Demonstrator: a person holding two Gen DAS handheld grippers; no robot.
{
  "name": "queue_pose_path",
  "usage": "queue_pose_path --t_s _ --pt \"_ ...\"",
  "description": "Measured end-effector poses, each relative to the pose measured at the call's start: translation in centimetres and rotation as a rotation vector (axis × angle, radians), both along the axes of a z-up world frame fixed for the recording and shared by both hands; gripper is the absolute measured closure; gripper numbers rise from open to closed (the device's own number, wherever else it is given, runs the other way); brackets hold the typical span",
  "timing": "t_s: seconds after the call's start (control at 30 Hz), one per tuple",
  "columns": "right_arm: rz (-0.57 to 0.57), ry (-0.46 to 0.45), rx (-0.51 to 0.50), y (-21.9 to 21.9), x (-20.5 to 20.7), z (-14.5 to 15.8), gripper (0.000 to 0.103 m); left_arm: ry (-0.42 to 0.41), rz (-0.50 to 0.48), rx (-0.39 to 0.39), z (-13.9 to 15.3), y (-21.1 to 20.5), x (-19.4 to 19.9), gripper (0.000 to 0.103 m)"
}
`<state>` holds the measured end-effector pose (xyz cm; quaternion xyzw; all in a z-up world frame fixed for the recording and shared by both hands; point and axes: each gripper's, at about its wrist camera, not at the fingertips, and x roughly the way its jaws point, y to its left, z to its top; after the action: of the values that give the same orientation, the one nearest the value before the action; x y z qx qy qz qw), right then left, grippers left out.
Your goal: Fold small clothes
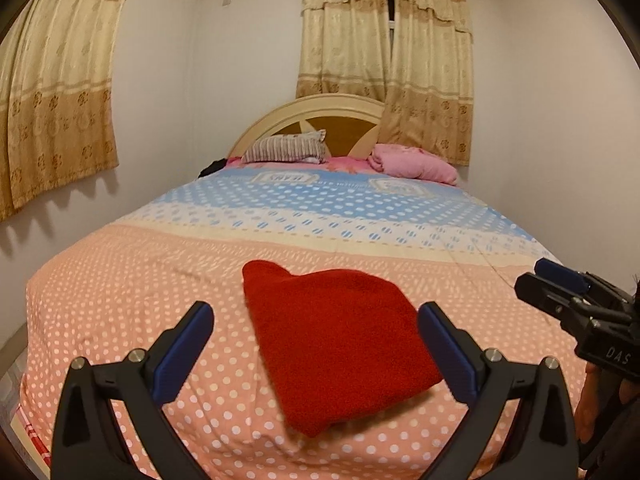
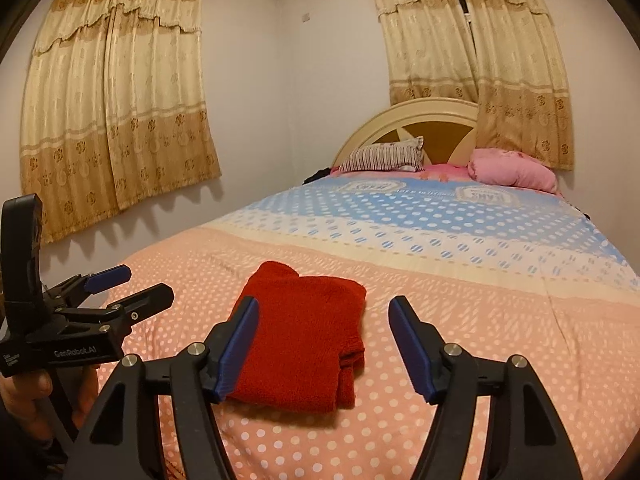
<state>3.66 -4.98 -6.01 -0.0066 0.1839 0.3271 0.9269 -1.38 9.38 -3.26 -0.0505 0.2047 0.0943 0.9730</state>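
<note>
Your left gripper (image 1: pixel 316 344) and right gripper (image 2: pixel 324 344), jaws spread and empty, hover over the folded red garment (image 1: pixel 336 340) lying lengthwise on the bed (image 1: pixel 120 300).

Polka-dot bed (image 1: pixel 120 300) is carrying a folded red garment (image 1: pixel 340 344) lying just ahead of the left gripper, striped pillow (image 1: pixel 286 147) and pink pillow (image 1: pixel 416 164) sitting far beyond.

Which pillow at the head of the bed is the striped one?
The striped pillow on the left, leaning against the headboard; the pink pillow on the right is plain.
</note>
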Motion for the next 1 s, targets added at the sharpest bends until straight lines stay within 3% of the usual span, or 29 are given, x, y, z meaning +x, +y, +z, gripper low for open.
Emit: queue_pose_path --t_s 1.0 --pt "-0.001 -0.012 0.009 -0.9 -1.2 0.1 0.034 0.006 -0.009 0.031 0.1 -1.8 -0.6 0.0"
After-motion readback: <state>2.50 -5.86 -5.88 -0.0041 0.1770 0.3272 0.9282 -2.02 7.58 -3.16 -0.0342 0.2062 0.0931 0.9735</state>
